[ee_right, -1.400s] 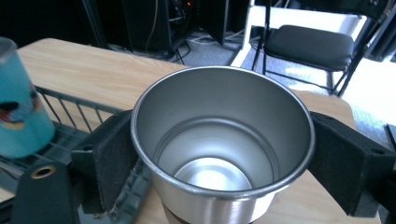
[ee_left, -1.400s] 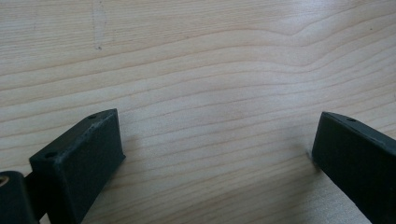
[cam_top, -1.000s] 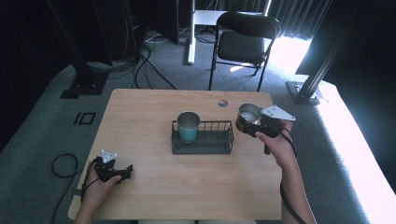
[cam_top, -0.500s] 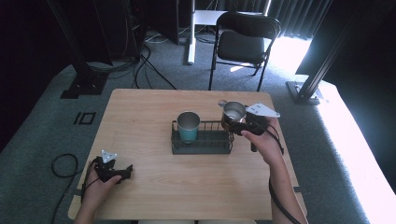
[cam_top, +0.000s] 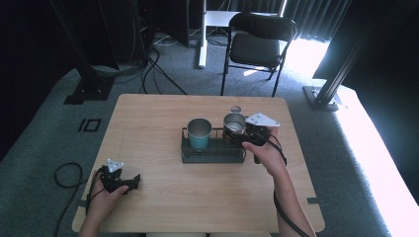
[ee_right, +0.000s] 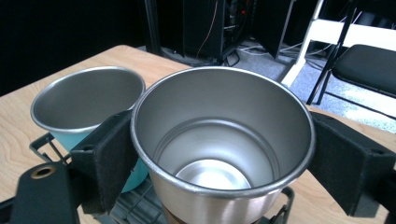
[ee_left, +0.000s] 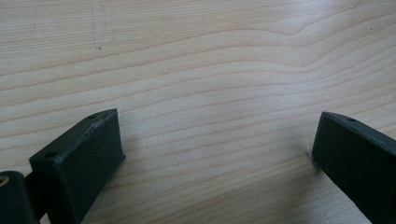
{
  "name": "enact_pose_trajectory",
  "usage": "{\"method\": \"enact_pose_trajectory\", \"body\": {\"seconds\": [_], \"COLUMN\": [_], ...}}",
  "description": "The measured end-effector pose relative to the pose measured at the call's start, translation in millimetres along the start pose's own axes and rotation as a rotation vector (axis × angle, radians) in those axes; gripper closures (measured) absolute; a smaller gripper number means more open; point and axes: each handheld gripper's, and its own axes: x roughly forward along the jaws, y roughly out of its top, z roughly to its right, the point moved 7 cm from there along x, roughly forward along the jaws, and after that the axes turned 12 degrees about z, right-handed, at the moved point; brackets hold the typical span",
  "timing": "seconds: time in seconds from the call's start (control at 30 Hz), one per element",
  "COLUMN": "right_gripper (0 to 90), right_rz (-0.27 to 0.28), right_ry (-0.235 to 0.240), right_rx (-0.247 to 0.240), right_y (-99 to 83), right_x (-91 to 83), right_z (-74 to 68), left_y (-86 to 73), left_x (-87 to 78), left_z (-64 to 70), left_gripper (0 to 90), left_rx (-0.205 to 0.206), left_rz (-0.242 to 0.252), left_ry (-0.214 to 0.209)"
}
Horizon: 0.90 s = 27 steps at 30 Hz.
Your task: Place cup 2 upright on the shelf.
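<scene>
1. Since a second ago, the right gripper (cam_top: 236,132) has carried the bare stainless-steel cup (cam_top: 233,125) from beyond the right end of the black wire rack (cam_top: 212,153) to over the rack's right end; the left gripper (cam_top: 129,181) has stayed where it was near the table's front left corner.
2. Right gripper: its two black jaws press against opposite sides of the steel cup (ee_right: 223,154) just below the rim, so it is clamped on the cup. The cup stands upright and empty, with its shiny bottom visible between the jaws.
3. Just past the right gripper's left jaw, in the right gripper view, stands a second steel cup with a teal outer wall (ee_right: 88,102), upright in the rack (ee_right: 44,144). The two cup rims are close together; whether they touch cannot be told.
4. From the high view the held cup is over the rack's right compartment, with the teal-walled cup (cam_top: 199,134) to its left in the rack. Whether the held cup's base rests on the wires cannot be told.
5. Left gripper (ee_left: 217,154): its jaws stand wide apart with nothing between them, pointing down at the bare light wooden table (ee_left: 201,70). The person's left hand (cam_top: 101,197) holds it well apart from the rack.
6. Beyond the right gripper, on the far side of the table (cam_top: 148,118), stands a black folding chair (cam_top: 257,44) on grey carpet.
</scene>
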Motion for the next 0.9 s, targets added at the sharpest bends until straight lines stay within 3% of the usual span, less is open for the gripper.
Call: {"method": "enact_pose_trajectory", "body": {"seconds": [0.37, 0.9], "right_gripper": [13.4, 13.4], "right_rz": [-0.034, -0.101], "right_ry": [0.002, 0.014], "right_rx": [0.006, -0.024], "right_y": [-20.7, -48.3], "right_x": [10.4, 26.9], "right_z": [-3.8, -13.8], "left_y": [0.0, 0.0], "left_x": [0.0, -0.1], "left_z": [0.0, 0.1], "left_gripper": [2.5, 2.5], "left_rx": [0.0, -0.001], "left_rz": [0.0, 0.0], "left_ry": [0.0, 0.0]}}
